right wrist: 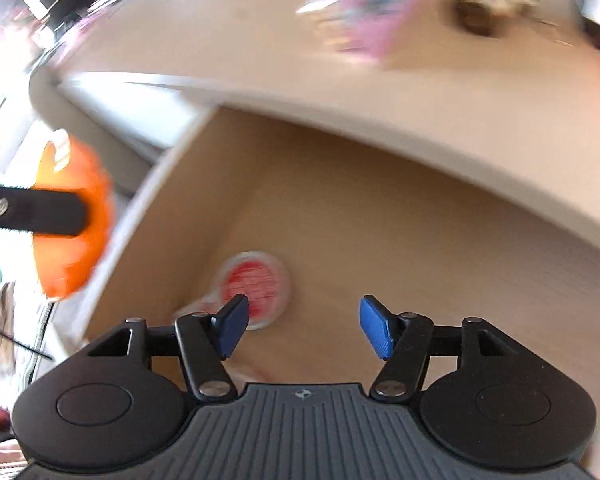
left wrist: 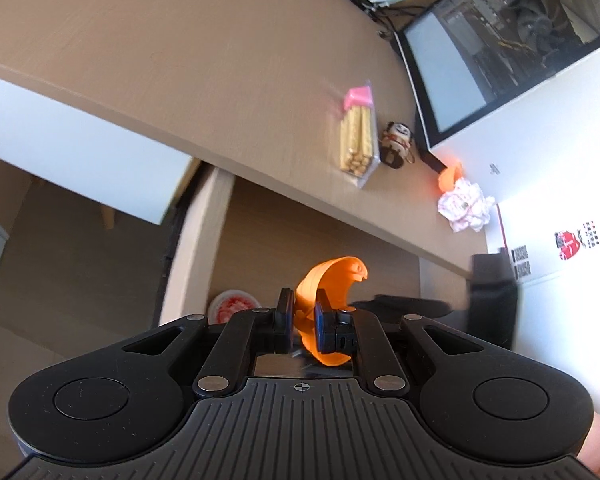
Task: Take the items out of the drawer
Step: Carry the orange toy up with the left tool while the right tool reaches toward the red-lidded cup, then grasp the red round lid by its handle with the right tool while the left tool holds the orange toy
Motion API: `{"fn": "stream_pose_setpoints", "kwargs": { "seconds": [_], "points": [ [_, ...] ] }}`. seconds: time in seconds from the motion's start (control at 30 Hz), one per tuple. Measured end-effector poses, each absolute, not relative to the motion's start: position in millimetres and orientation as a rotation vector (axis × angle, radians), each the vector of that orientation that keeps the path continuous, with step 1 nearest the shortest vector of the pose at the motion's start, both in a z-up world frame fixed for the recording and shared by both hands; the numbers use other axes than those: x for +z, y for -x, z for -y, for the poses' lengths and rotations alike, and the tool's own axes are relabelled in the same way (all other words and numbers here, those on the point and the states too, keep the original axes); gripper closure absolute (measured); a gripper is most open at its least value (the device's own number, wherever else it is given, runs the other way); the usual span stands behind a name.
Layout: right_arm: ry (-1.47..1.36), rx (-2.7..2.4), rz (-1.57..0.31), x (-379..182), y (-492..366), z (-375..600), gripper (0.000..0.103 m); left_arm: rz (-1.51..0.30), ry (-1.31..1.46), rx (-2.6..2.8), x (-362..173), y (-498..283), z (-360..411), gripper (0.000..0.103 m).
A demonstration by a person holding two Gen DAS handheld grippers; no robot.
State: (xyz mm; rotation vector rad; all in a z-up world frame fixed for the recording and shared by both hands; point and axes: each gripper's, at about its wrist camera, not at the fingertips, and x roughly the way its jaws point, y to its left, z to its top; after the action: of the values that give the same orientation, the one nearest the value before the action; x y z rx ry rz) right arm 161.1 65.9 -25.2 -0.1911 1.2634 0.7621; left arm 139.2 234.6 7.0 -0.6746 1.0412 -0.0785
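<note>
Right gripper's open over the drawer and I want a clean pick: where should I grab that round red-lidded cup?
Grip the red-lidded cup across its round rim, coming from above. It appears to sit lid-up near the drawer side wall, so turn the right gripper until neither finger meets that wall.

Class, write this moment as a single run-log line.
left hand-held gripper: shut on orange piece | right hand-held gripper: open over drawer | red-lidded cup: in drawer

The curved orange piece (left wrist: 327,280) looks like smooth, slightly glossy plastic. The desk top (left wrist: 204,52) and the drawer (right wrist: 380,200) floor show matt, pale wood-look board. At two o'clock on the desk, a biscuit pack (left wrist: 356,136) wears clear shiny film.
</note>
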Motion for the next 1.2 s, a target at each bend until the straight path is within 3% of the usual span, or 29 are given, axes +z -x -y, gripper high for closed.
{"fn": "stream_pose_setpoints", "kwargs": {
  "seconds": [0.33,0.67,0.83,0.9,1.0,1.1,1.2],
  "points": [
    [0.151,0.73,-1.381,-59,-177,-109,0.041,-1.015,0.528,0.073,32,-128,-235,0.091],
    [0.445,0.871,-1.272,-44,-164,-108,0.05,-1.03,0.508,0.061,24,-138,-224,0.091],
    [0.538,0.789,-1.165,-30,-175,-80,0.056,-1.041,0.512,0.051,20,-144,-217,0.091],
    [0.576,0.743,-1.118,-23,-180,-70,0.064,-1.047,0.507,0.045,19,-146,-213,0.091],
    [0.469,0.709,-1.135,-13,-194,-57,0.059,-1.054,0.502,0.042,17,-149,-209,0.091],
    [0.266,0.647,-1.238,-7,-209,-48,0.041,-1.057,0.49,0.047,17,-148,-205,0.091],
    [0.175,0.612,-1.269,-3,-213,-41,0.04,-1.063,0.482,0.05,15,-145,-204,0.091]
  ]
}}
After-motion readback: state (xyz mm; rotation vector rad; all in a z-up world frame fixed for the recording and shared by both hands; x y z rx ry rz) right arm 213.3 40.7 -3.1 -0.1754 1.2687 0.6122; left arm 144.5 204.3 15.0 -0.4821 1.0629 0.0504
